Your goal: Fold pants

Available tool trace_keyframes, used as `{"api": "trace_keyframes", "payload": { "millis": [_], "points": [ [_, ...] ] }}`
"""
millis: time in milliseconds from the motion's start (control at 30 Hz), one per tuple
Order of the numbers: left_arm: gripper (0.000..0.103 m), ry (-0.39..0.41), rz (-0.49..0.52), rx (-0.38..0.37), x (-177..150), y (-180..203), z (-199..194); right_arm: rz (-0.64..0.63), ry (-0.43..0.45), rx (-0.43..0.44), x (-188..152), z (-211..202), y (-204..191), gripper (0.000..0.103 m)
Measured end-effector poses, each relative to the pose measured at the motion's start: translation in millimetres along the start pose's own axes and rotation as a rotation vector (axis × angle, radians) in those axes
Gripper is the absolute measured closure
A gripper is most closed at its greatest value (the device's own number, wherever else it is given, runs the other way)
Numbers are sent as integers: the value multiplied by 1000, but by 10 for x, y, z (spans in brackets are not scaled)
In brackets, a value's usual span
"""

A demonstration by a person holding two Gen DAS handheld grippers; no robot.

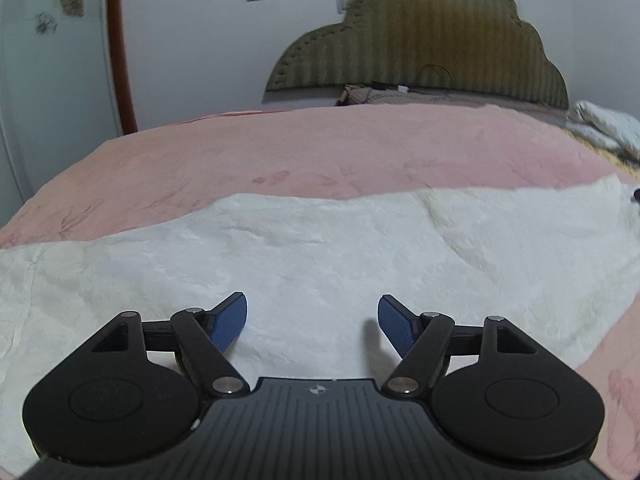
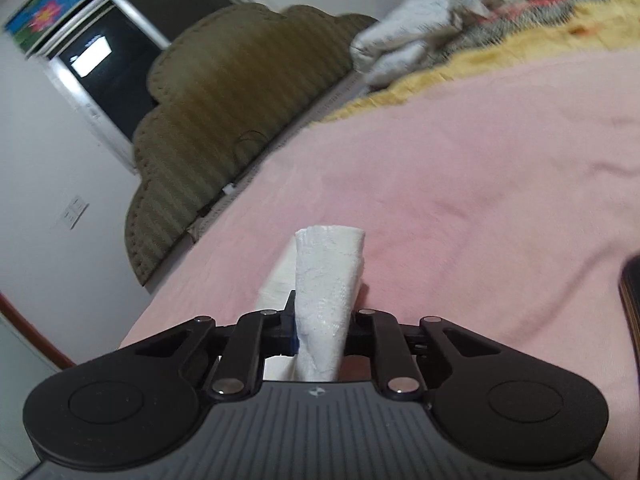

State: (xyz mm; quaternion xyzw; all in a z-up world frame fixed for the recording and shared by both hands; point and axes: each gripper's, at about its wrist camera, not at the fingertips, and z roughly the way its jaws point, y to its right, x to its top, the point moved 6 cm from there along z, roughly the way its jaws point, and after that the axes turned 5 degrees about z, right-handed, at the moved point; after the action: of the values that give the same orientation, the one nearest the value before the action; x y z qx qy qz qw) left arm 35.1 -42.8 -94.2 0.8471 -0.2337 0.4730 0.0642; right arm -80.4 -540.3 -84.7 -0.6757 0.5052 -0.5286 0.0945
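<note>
**A:** What's the fabric like?

**B:** The pants (image 1: pixel 320 248) are white and plush, with a crinkled, fleecy nap. From the left wrist camera they lie flat in a broad band across a pink blanket (image 1: pixel 280 148) on the bed, which is soft too, with faint floral imprints. Behind it stands a scalloped, olive-striped headboard (image 1: pixel 424 40) with stitched edges.

**A:** And the left gripper?

**B:** The left gripper (image 1: pixel 312 322) sits low over the white cloth with its blue-padded fingers (image 1: pixel 230 322) spread wide and nothing between them. The pants run beneath and ahead of it.

**A:** The right one?

**B:** The right gripper (image 2: pixel 320 328) is pinching a bunched fold of the pants (image 2: pixel 328 280). The cloth rises between the closed fingers as a tapering, rolled wedge, wider at its far end, with more white fabric trailing down to its left onto the pink blanket.

**A:** Anything else nearby?

**B:** A crumpled white bundle (image 2: pixel 408 36) lies near the headboard, beside a yellow-edged patterned quilt (image 2: pixel 520 24), well apart from the gripper.
</note>
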Motion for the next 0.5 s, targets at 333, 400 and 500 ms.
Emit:
{"api": "trace_keyframes", "payload": {
  "millis": [333, 400, 500],
  "points": [
    [27, -79, -469, -204, 111, -516, 110, -494, -273, 444, -1293, -426, -1823, 88],
    [27, -102, -557, -293, 129, -519, 150, -503, -395, 494, -1692, -431, -1912, 88],
    [25, -140, -665, -434, 162, -452, 245, -534, -487, 486, -2096, -421, -1908, 88]
  ]
}}
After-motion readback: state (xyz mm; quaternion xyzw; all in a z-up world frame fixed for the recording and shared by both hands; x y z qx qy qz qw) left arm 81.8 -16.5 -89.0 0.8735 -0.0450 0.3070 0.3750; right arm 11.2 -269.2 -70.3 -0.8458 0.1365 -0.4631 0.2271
